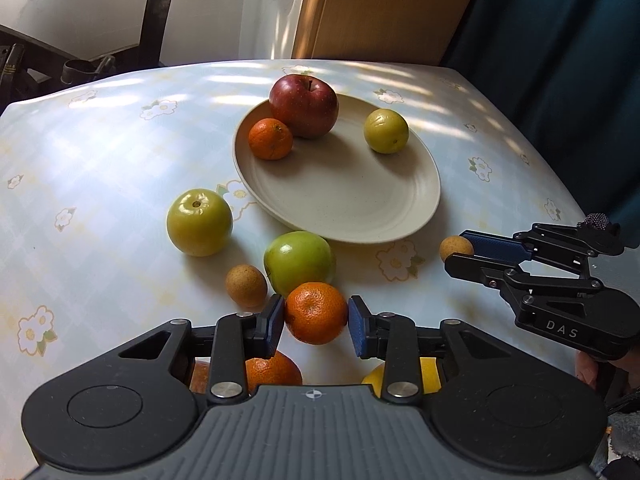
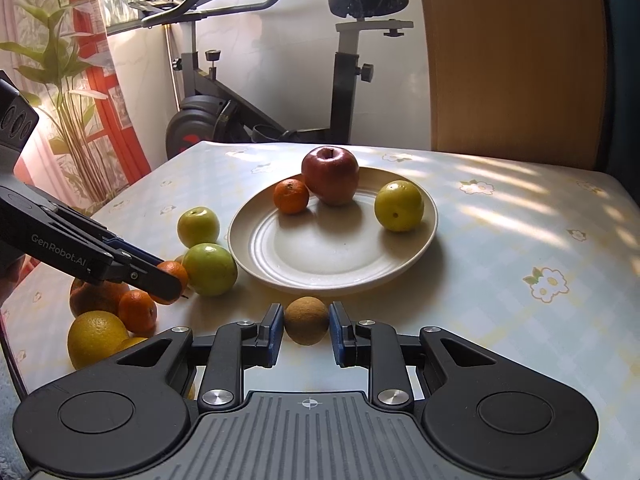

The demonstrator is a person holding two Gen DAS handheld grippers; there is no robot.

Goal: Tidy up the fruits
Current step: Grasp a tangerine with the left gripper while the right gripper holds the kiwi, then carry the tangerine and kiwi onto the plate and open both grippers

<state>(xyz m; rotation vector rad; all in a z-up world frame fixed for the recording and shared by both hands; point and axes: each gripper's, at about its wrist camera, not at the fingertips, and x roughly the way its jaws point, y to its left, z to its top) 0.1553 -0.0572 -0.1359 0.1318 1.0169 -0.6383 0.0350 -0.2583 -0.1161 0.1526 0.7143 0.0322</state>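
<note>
Covering the table (image 2: 500, 240) is a flowered cloth, with a cream plate (image 1: 360, 208) on it holding a red apple (image 1: 304, 106), a green fruit (image 1: 386, 131) and a small orange (image 1: 271, 139). Just before the plate, the left gripper (image 1: 316, 320) clamps a mandarin (image 1: 316, 312), apparently touching both pads. The right gripper (image 2: 306, 326) is clenched on a small brown fruit (image 2: 306, 320).

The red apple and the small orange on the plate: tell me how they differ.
The red apple is dark red, the small orange bright orange. The apple is clearly larger and taller. The apple's skin looks smooth and glossy, the orange's dimpled. Both sit on the plate, touching each other.
</note>
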